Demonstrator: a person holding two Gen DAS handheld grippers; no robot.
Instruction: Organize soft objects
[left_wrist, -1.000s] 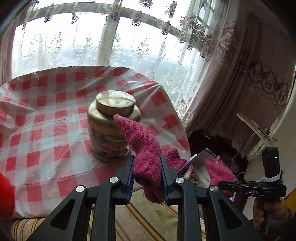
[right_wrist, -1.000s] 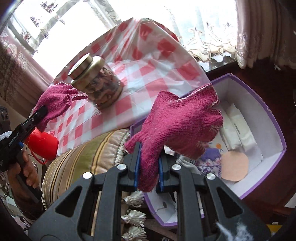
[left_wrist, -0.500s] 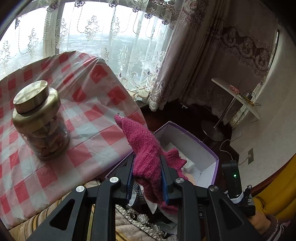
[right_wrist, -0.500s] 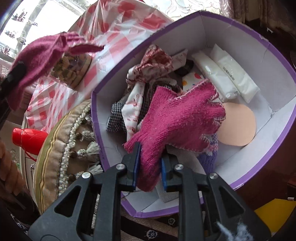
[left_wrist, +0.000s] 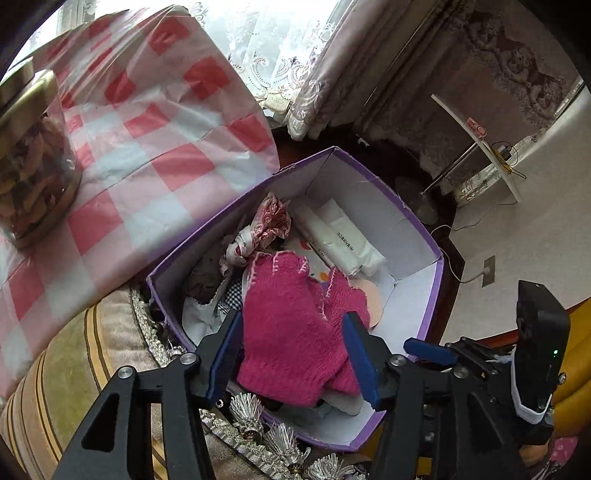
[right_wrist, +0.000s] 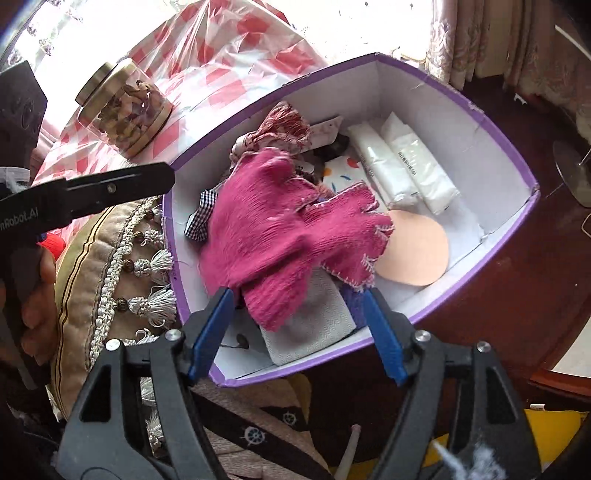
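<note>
Two magenta knit gloves lie in the purple box (left_wrist: 436, 273) (right_wrist: 498, 155). One glove (left_wrist: 284, 325) (right_wrist: 258, 225) lies on top of the cloth pile, the other (left_wrist: 347, 299) (right_wrist: 347, 236) beside it to the right. My left gripper (left_wrist: 293, 356) is open, its jaws wide apart on either side of the gloves, just above the box. My right gripper (right_wrist: 299, 325) is open too, over the box's near rim; it shows in the left wrist view (left_wrist: 428, 350). The left gripper also shows in the right wrist view (right_wrist: 147, 181).
The box also holds patterned cloths (right_wrist: 284, 125), white packets (right_wrist: 402, 166), a grey cloth (right_wrist: 314, 314) and a peach disc (right_wrist: 417, 251). A striped tasselled cushion (left_wrist: 74, 354) lies to the left. A lidded jar (right_wrist: 122, 107) stands on the red-checked table (left_wrist: 147, 129).
Both grippers moved from the table down over the purple box, then opened. Both gloves dropped out of the jaws and now lie in the box.
</note>
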